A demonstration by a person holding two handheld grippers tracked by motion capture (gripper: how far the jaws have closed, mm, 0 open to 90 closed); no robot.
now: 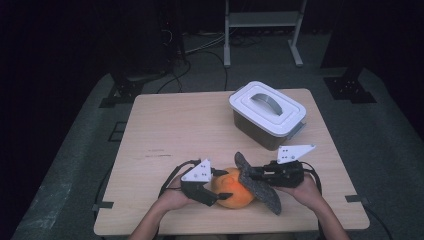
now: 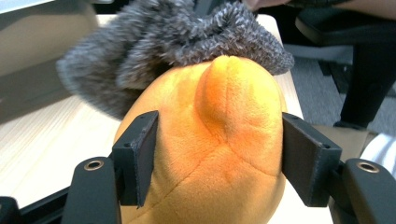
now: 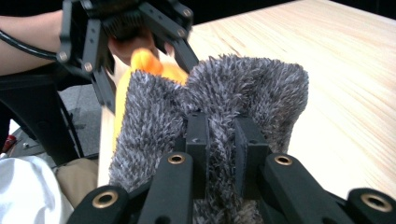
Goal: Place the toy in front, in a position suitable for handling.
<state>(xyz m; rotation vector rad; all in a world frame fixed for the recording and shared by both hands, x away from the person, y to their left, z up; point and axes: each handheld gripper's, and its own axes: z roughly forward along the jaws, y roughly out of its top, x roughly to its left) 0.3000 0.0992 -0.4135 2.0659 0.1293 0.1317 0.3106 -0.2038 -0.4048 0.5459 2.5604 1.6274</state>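
At the near edge of a light wooden table [image 1: 165, 125], a person's two hands work a pair of hand-held grippers against an orange plush toy [image 1: 233, 192] that rests on the tabletop just right of centre. The left gripper [image 1: 216, 192] comes in from the near left, its jaws spread wide around the toy and pressed into the soft sides; in the left gripper view the toy [image 2: 219, 149] bulges between the two black pads, so the gripper is clamped on it. The right gripper [image 1: 251, 175] reaches in from the near right and pinches a grey fuzzy cloth [image 1: 257, 182], which stands on edge against the toy's right side and slants from the far left down toward the near right. In the right gripper view the cloth [image 3: 219, 107] is bunched between nearly closed jaws, with a sliver of orange plush [image 3: 144, 63] and the left gripper [image 3: 126, 42] behind it. Farther back and to the right, well apart from the toy, a white-lidded storage box [image 1: 267, 114] with a grey handle sits closed on the table. Beyond the table's far edge, dark stands, cables and a white frame [image 1: 262, 25] stand on the grey floor.
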